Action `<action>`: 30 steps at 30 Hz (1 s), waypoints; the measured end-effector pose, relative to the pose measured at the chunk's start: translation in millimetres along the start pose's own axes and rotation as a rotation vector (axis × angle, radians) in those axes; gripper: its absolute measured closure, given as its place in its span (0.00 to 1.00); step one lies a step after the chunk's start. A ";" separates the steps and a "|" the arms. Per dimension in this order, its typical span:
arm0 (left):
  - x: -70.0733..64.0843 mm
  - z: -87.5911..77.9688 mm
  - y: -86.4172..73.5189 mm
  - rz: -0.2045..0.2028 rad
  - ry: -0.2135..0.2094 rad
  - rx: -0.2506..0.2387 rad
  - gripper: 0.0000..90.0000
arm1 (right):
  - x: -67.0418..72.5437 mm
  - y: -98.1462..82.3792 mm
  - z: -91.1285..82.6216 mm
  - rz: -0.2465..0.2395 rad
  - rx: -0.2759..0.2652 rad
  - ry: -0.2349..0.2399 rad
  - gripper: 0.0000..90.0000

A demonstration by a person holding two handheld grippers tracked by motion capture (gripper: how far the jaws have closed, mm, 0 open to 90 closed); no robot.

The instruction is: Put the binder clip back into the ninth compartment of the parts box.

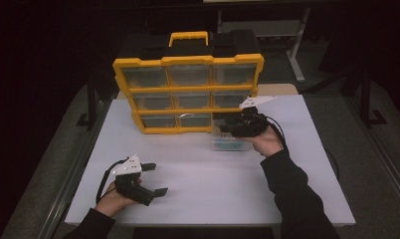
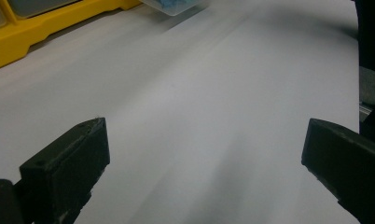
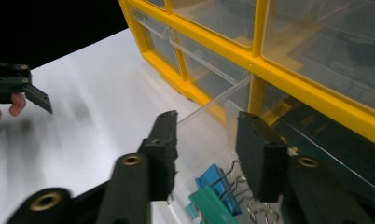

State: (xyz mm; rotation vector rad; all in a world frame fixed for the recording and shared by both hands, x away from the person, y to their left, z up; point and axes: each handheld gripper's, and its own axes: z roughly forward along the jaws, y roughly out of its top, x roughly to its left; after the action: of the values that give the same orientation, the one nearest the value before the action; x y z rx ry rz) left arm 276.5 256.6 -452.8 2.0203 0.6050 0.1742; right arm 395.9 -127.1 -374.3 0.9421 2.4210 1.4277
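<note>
Fingers (image 3: 258, 154) of right gripper (image 3: 204, 154) parted over clear drawer (image 3: 209, 140); fingers (image 2: 69, 161) of left gripper (image 2: 204, 163) spread wide on nothing.

Right gripper (image 1: 223, 128): held just in front of yellow organizer (image 1: 188, 92), beside its bottom-right compartment, jaws standing apart above the near wall of the clear drawer, pads pressing on nothing. Clear drawer (image 1: 229, 144): pulled out, resting on white table (image 1: 208, 184) close in front of the organizer's lower right corner; blue and green binder clips (image 3: 218, 191) inside. Left gripper (image 1: 155, 179): well away from the organizer, low over the table's near-left part, jaws wide. Organizer: upright, handle on top, three rows of clear drawers.
</note>
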 end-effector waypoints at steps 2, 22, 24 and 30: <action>0.1 0.1 0.1 0.001 0.000 0.001 0.01 | 1.9 -1.1 -4.9 -0.002 0.006 -0.017 0.52; 1.9 -0.8 -0.3 0.008 0.005 0.005 0.01 | 11.8 -29.2 -46.7 0.000 -0.001 -0.114 0.06; 2.2 -0.6 -0.6 0.005 0.003 0.006 0.01 | 12.6 -32.9 -48.8 0.006 -0.005 -0.120 0.05; 2.6 -0.8 -0.5 0.008 0.002 0.007 0.01 | 17.7 -48.8 -57.1 0.007 -0.011 -0.121 0.01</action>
State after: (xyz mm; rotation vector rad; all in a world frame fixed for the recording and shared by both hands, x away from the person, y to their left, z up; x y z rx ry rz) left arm 278.3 258.7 -453.2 2.0292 0.6000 0.1791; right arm 335.5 -174.4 -382.4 1.0051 2.3227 1.3437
